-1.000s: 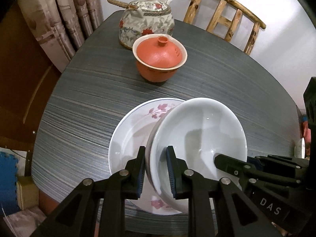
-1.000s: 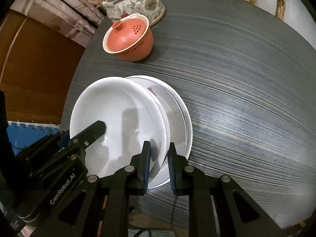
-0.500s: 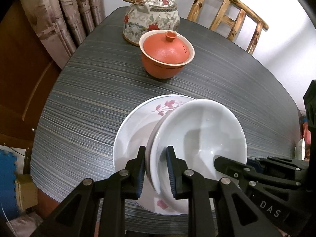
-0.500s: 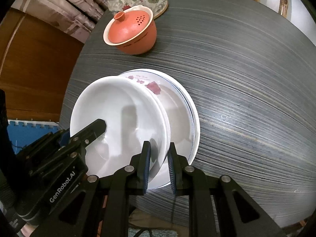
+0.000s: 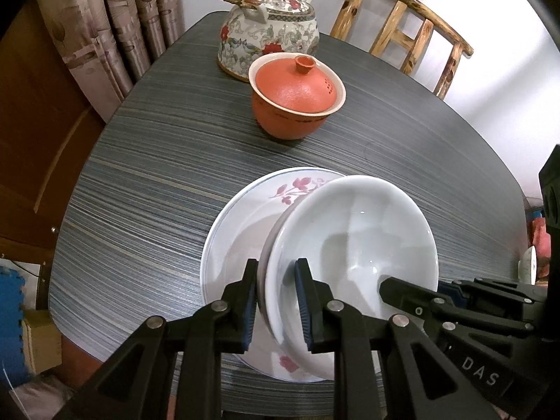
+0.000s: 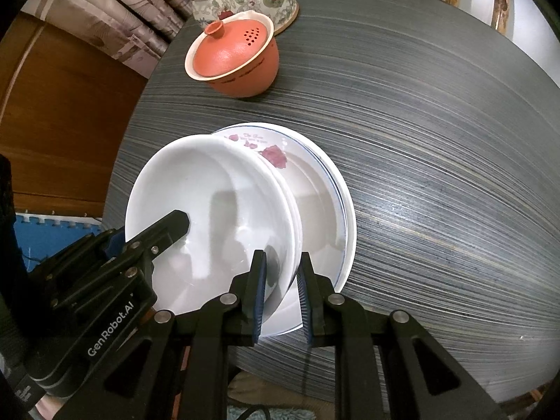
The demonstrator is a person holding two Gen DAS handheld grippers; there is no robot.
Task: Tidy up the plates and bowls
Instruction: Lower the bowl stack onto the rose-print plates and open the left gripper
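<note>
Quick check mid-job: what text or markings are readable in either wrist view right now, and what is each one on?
"DAS": white letters on the right gripper body, seen in the left wrist view.
"GenRobot.AI": white letters on the left gripper body, seen in the right wrist view.
Small reddish script on the flowered plate, beside the flower print: too small and blurred to read.
Nothing readable on the white bowl, teapot or orange lidded cup.

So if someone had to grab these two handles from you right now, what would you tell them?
Left gripper: shut on the white bowl, gripping its rim.
Right gripper: shut on the opposite rim.
The bowl hangs tilted over the flowered plate near the table's front edge; whether it touches the plate is unclear.
Done: bowl brought over the plate.
Left: lower it level onto the plate, then open both sets of fingers.
</note>
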